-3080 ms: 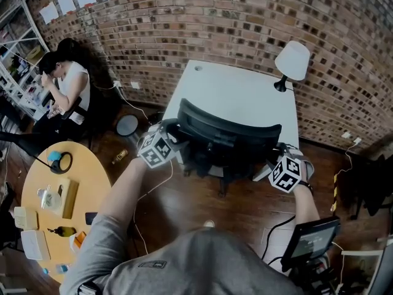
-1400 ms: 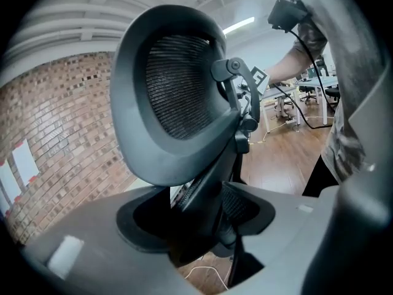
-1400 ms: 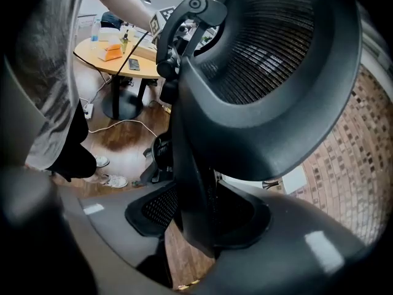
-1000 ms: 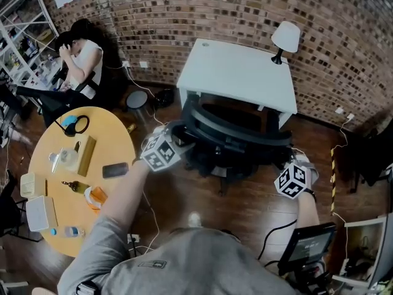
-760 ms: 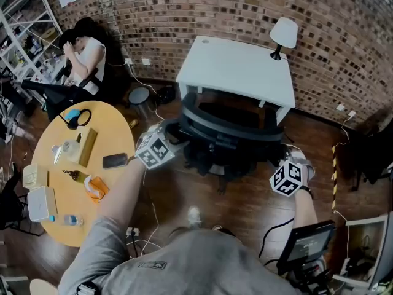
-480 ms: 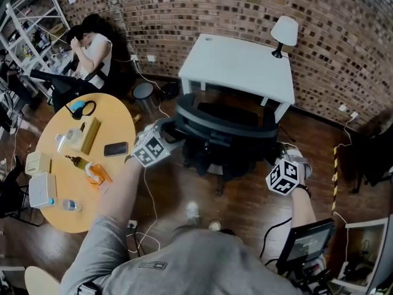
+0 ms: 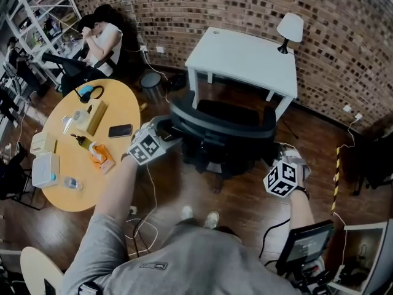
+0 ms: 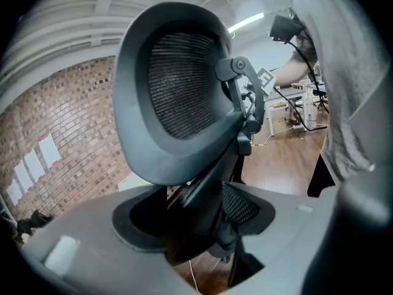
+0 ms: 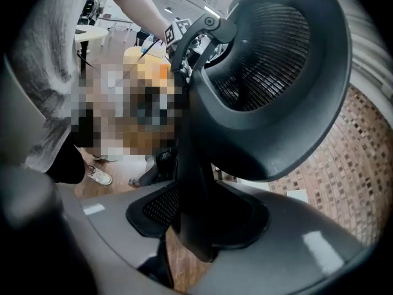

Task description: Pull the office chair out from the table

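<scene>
Change: the black mesh-backed office chair (image 7: 224, 128), earlier tucked with its seat under the white rectangular table (image 7: 245, 57), now stands back from it. The seat is clear of the table's front edge.
Task meaning: the pull looks almost done; probably only a little more rolling back and a release remain.
Red brick wall (image 7: 184, 5): rough, mottled courses behind the table.
Dark wooden plank floor (image 7: 245, 195): smooth and slightly glossy, so the chair should roll easily.
Table: flat matte top on straight square legs.
Chair: a curved hard-plastic rim frames a fine woven mesh panel, above a dark padded seat. It stands between the table and the person.
Left gripper (image 7: 164, 126): smooth grey jaws, with the pads clamped on the left edge of the backrest frame.
Right gripper (image 7: 277, 153): the same grey shell, with the pads clamped on the frame's right edge.
</scene>
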Demonstrator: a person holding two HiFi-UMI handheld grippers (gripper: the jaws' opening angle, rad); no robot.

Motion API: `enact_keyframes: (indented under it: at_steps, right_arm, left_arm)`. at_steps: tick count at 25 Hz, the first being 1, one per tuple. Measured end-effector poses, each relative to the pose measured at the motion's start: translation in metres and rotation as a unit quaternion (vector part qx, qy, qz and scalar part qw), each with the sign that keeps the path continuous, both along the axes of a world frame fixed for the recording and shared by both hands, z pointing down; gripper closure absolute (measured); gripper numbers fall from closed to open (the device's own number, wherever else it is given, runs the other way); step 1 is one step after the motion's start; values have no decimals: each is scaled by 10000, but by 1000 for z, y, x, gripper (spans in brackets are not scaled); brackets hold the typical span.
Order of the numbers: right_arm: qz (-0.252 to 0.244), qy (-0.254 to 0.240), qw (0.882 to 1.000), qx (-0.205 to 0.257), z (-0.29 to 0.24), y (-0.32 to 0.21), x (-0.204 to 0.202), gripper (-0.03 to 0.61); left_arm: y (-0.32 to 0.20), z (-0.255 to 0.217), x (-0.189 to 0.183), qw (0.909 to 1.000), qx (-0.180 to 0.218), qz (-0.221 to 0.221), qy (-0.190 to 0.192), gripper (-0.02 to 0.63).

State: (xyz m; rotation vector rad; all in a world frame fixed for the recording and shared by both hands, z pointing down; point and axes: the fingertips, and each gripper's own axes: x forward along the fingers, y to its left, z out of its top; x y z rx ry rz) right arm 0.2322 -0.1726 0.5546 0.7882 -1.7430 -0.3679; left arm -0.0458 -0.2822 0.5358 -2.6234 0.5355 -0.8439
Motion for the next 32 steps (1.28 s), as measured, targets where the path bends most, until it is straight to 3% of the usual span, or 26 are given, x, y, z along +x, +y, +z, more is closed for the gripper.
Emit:
enact_keyframes:
  at_steps: [21, 32]
  right_arm:
    - [652, -33, 9979, -28, -2, 83, -55, 377]
    - [464, -80, 9989, 3, -4, 121, -68, 383]
  left_arm:
    - [67, -4, -48, 9989, 57, 448, 148, 351]
    - [98, -5, -56, 9992, 35, 387, 129, 343]
